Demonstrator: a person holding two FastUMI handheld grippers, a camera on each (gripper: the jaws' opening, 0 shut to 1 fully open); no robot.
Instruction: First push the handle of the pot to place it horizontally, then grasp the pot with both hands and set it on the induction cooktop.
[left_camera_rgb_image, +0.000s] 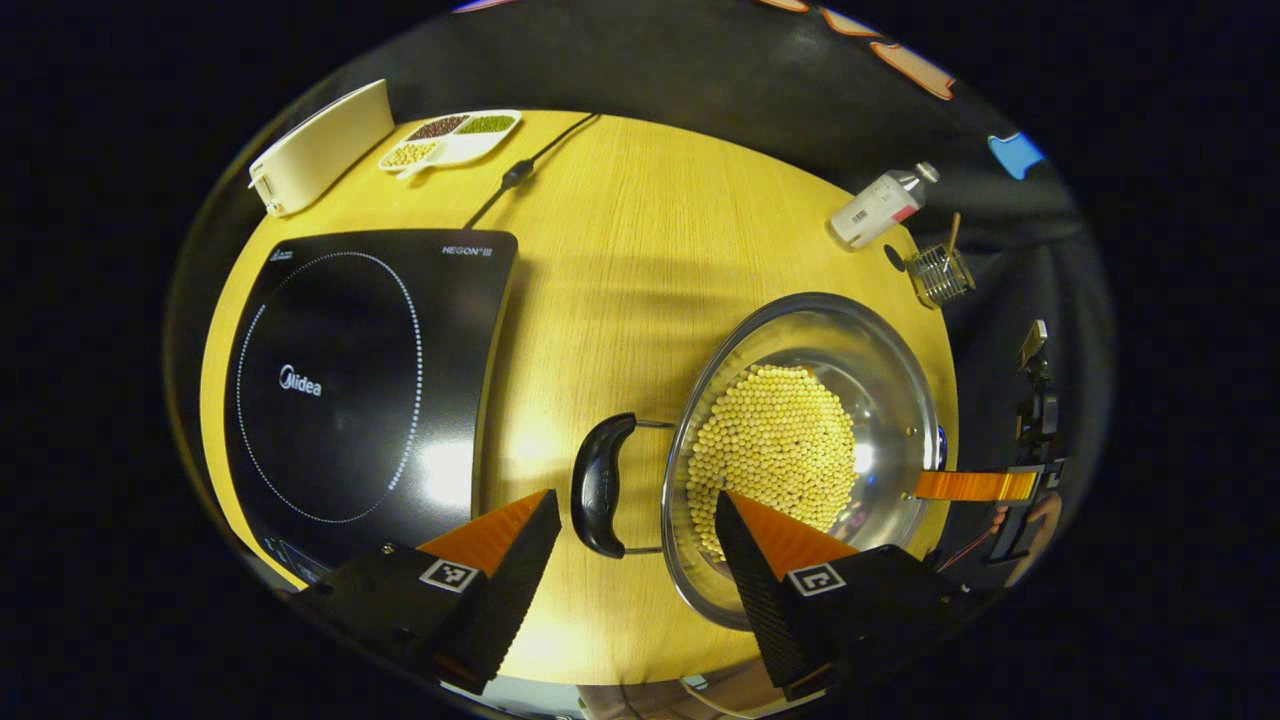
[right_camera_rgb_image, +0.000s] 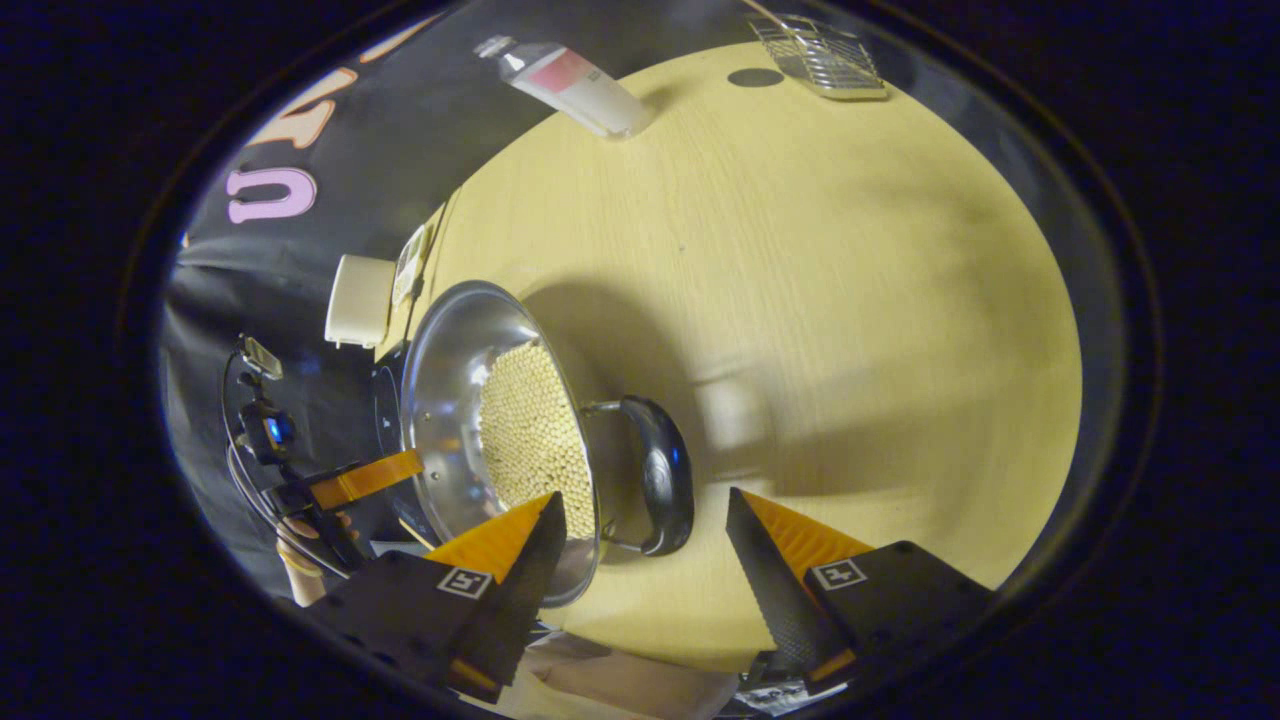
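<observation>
Induction cooktop (left_camera_rgb_image: 360, 385) at the table's (left_camera_rgb_image: 620, 260) left, left gripper (left_camera_rgb_image: 638, 520) wide open astride the pot's near handle (left_camera_rgb_image: 600, 485), gripping nothing, steel pot (left_camera_rgb_image: 880, 370) of pale beans beside the cooktop, right gripper (right_camera_rgb_image: 645, 525) wide open around the far handle (right_camera_rgb_image: 660, 475), empty

A silver pot (left_camera_rgb_image: 890, 400) holds pale yellow beans (left_camera_rgb_image: 775, 445); its handle (left_camera_rgb_image: 600, 485) is black. The cooktop (left_camera_rgb_image: 360, 385) is black with a white dotted ring, on a yellow wood-grain surface (left_camera_rgb_image: 640, 250).
</observation>
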